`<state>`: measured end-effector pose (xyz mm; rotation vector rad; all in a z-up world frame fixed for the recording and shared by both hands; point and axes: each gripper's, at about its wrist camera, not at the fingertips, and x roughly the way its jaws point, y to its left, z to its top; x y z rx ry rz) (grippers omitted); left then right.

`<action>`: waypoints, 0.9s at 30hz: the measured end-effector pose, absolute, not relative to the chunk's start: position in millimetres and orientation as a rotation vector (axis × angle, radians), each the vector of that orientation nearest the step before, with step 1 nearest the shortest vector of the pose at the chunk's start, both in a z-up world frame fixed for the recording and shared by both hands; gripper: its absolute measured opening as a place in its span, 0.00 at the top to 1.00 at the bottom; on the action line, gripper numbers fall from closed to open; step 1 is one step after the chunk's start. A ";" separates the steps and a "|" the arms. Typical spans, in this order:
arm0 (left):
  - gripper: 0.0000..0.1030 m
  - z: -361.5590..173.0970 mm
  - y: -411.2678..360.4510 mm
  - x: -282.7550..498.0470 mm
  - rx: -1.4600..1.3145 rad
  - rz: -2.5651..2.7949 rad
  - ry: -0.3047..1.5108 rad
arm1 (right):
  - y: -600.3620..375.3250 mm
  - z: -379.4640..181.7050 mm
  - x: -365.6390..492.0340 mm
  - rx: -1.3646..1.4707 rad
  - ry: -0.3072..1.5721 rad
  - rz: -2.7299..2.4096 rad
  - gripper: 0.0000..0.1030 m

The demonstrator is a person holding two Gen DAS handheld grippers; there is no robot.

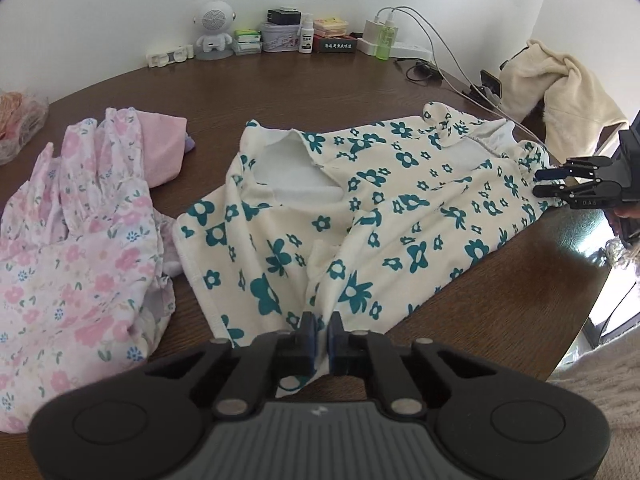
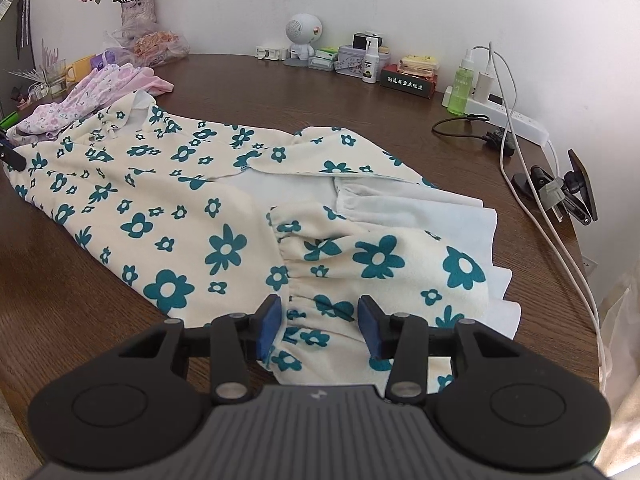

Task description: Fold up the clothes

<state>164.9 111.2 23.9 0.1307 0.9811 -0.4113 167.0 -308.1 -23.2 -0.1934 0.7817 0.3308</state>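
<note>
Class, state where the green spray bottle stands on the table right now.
The green spray bottle stands at the table's far right edge by the wall in the right wrist view, beside the white power strip and right of the dark box.

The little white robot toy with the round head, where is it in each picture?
Left wrist view: the white robot toy stands at the top, left of middle, against the wall, at the back of the table.
Right wrist view: the same toy stands at the top near the middle, by the wall.
Shared landmark: the grey tin sits just right of it in both.
</note>
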 end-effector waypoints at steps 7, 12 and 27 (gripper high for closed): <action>0.83 5.1 126.7 187.3 0.050 -0.350 1.027 | -303.9 -23.8 169.9 -0.211 0.798 0.315 0.54; 0.55 19.9 122.3 169.1 0.148 -0.199 0.927 | -304.6 -18.8 165.3 -0.206 0.807 0.310 0.52; 0.74 -2.9 -21.4 186.1 0.304 -0.512 0.744 | -132.6 -7.1 196.3 -0.401 0.635 0.767 0.53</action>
